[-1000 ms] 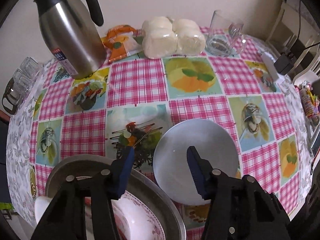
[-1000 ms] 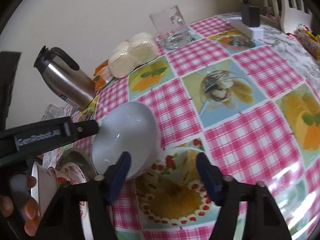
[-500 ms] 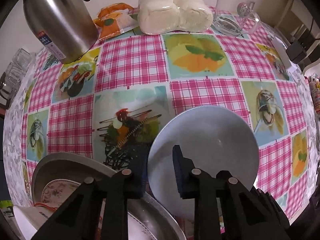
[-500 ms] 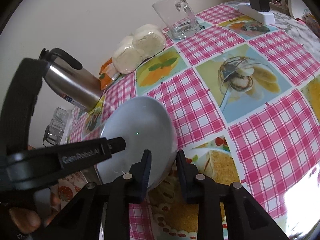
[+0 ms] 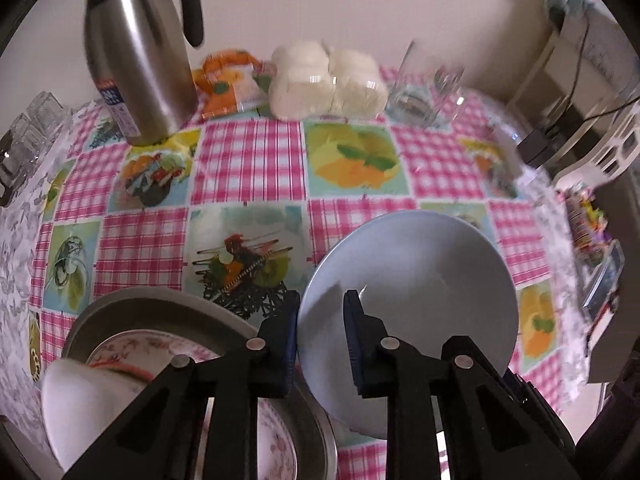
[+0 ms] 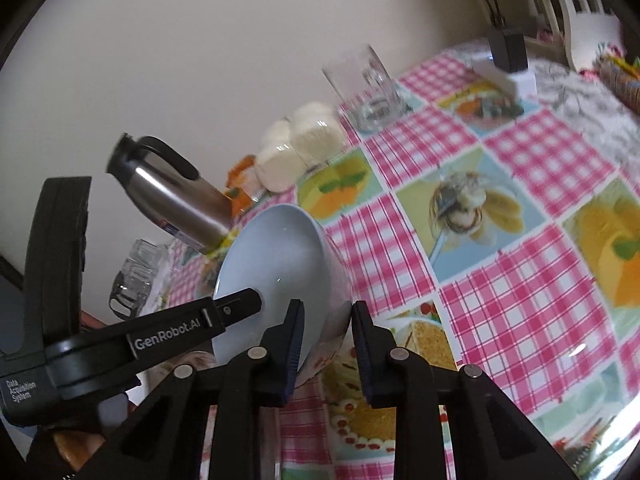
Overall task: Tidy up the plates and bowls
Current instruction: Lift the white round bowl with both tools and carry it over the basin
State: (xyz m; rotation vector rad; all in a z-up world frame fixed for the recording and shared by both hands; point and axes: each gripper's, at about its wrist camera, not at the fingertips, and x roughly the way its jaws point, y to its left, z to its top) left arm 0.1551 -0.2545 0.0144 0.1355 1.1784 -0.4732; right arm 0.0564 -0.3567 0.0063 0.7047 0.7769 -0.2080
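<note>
A pale blue bowl [image 5: 420,280] hangs tilted just above the pink checked tablecloth [image 5: 248,168], held from both sides. My left gripper [image 5: 320,332] is shut on its near left rim, one pad inside and one outside. In the right wrist view the same bowl [image 6: 280,256] has my right gripper [image 6: 326,336] shut on its right wall. The left gripper's finger [image 6: 236,308] reaches in over the opposite rim. A metal basin [image 5: 160,304] at the lower left holds a floral plate [image 5: 132,348] and a white bowl [image 5: 76,400].
At the back by the wall stand a steel thermos jug [image 5: 136,52], an orange packet [image 5: 224,80], a pack of white buns [image 5: 324,80] and a glass mug [image 5: 424,96]. Small glasses [image 5: 28,132] sit at the left edge, a white power strip with a black plug [image 6: 508,68] at the right.
Both grippers went from wide open beside the bowl to shut on its rim. The bowl has since come up off the cloth and tilted.
</note>
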